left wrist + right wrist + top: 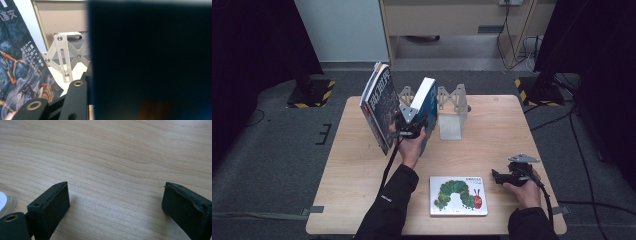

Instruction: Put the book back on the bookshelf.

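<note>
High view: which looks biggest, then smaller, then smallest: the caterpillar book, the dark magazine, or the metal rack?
1. Dark magazine, though it stands up nearer the camera, so this is unsure.
2. Caterpillar book, lying flat and looking close to it in size.
3. Metal rack, partly hidden behind the blue book.

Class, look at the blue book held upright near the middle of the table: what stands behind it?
Behind the blue book stands a metal scissor-style book rack; its crossed bars show on either side of the book. The stretch of rack directly behind the book is covered.
</note>
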{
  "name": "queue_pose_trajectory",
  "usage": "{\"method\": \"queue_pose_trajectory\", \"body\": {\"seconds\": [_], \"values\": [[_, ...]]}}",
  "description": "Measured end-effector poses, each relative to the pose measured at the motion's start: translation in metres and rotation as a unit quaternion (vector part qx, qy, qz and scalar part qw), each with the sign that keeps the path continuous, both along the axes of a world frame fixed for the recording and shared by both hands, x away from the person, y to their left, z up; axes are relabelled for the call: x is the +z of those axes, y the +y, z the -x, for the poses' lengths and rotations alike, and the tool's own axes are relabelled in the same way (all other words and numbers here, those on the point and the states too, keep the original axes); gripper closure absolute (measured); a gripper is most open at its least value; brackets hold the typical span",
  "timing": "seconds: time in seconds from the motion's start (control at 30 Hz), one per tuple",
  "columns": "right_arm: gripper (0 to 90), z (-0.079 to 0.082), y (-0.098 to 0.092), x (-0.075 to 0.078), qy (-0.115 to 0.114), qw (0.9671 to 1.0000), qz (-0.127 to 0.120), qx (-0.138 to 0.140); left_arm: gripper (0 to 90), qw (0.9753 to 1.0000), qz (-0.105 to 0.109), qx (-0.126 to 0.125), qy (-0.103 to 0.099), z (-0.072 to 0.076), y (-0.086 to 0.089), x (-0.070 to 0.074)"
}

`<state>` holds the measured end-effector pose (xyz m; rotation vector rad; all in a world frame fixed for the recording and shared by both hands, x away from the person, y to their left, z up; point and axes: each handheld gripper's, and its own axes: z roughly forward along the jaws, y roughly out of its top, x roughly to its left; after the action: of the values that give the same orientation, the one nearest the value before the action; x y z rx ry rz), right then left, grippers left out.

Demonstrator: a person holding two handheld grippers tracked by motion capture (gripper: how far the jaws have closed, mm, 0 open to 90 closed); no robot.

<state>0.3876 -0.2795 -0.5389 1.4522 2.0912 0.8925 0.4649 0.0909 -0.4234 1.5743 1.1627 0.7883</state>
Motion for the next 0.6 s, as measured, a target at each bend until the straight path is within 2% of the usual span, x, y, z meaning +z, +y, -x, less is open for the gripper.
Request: {"method": "queue_pose_trajectory", "body": {"seconds": [0.13,0.27,0.33,0.37,0.6], "values": [[7.9,0.0,0.0,0.0,0.0,1.0,0.001,0.001,55.3,0.9998,0.014,-0.016,0.004,0.009,0.008,-0.005],[8.0,0.0,0.0,0.0,-0.001,1.0,0.003,0.002,56.2,0.9997,0.013,-0.021,0.003,0.014,0.01,-0.007],[8.0,0.0,0.0,0.0,-0.002,1.0,0.002,0.0,58.8,0.9998,0.011,-0.016,0.005,0.014,0.009,-0.006],[8.0,0.0,0.0,0.0,-0.002,1.0,0.003,-0.001,59.5,0.9999,0.003,-0.011,0.008,0.013,0.007,-0.005],[8.0,0.0,0.0,0.0,-0.001,1.0,0.002,0.0,60.2,1.0,-0.003,-0.002,0.001,0.013,-0.001,-0.006]]}}
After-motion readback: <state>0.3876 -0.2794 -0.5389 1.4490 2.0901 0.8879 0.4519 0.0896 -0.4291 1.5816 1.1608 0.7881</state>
